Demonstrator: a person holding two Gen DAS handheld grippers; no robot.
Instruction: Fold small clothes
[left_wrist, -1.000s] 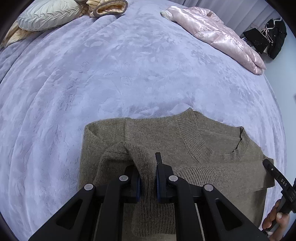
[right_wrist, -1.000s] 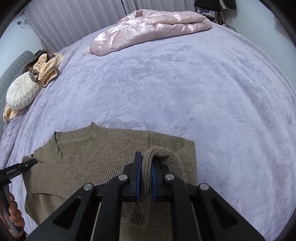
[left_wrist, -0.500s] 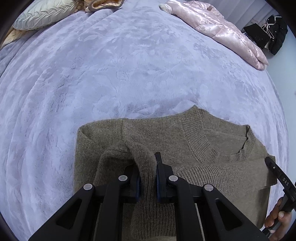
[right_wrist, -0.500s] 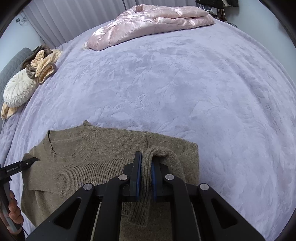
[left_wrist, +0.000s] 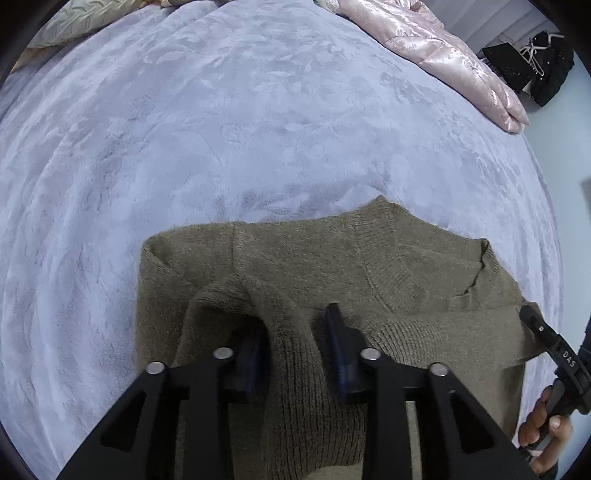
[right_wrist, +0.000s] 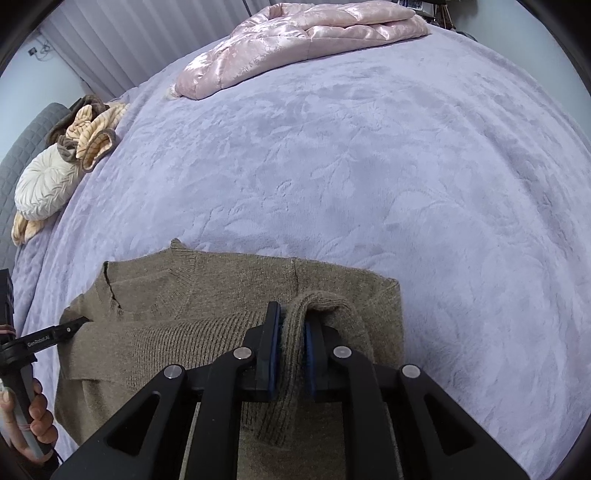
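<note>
The brown sweater (left_wrist: 388, 280) lies folded at the bed's (left_wrist: 221, 129) near edge. Both claws, shut a second ago, are opening: left claw (left_wrist: 295, 343) spread clear of the fold, right claw (right_wrist: 291, 343) barely parted (knit between). Fold delivered, probably.

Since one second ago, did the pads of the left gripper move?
Yes. The left gripper is opening: its pads now stand apart beside the sweater fold, which they pinched tightly before.

Your olive-brown knit sweater (left_wrist: 388, 266) lay flat on the lavender bed (left_wrist: 221, 129), neckline away from you, lower part doubled upward.
</note>
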